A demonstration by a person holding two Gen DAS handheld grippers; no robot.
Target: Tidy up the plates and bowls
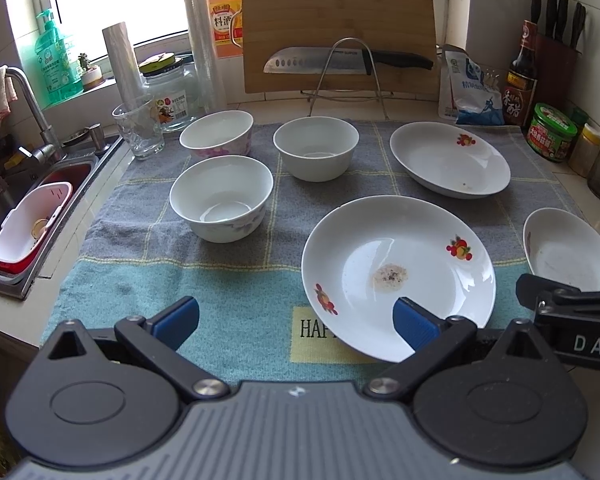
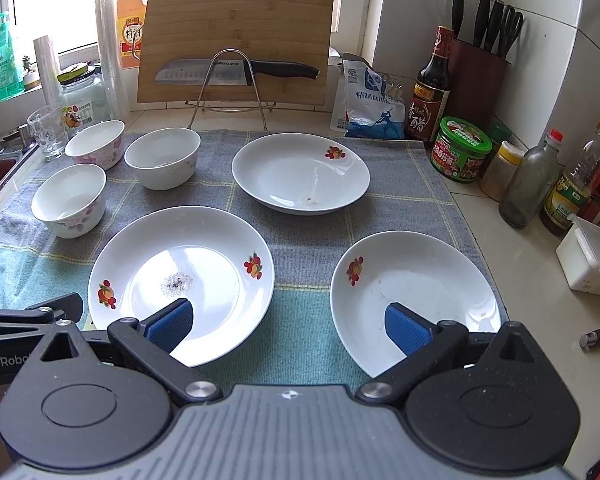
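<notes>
Plates, three, white w/ fruit print, are laid on a checked towel [image 2: 300,344]: near-left plate [image 2: 182,280] w/ crumbs at centre, near-right plate [image 2: 414,300], far plate [image 2: 300,172]. Three bowls are grouped at the towel's far left, apart: front bowl [image 1: 221,199], pink-flowered bowl [image 1: 217,133], plain bowl [image 1: 316,147]. Left gripper [image 1: 296,322] is held spread wide, nothing grasped, its right finger over the near-left plate's rim. Right gripper [image 2: 288,326] likewise released, spanning the gap betw. both near plates. Cutting board [image 2: 236,36] and knife [image 2: 236,70] are propped behind.
</notes>
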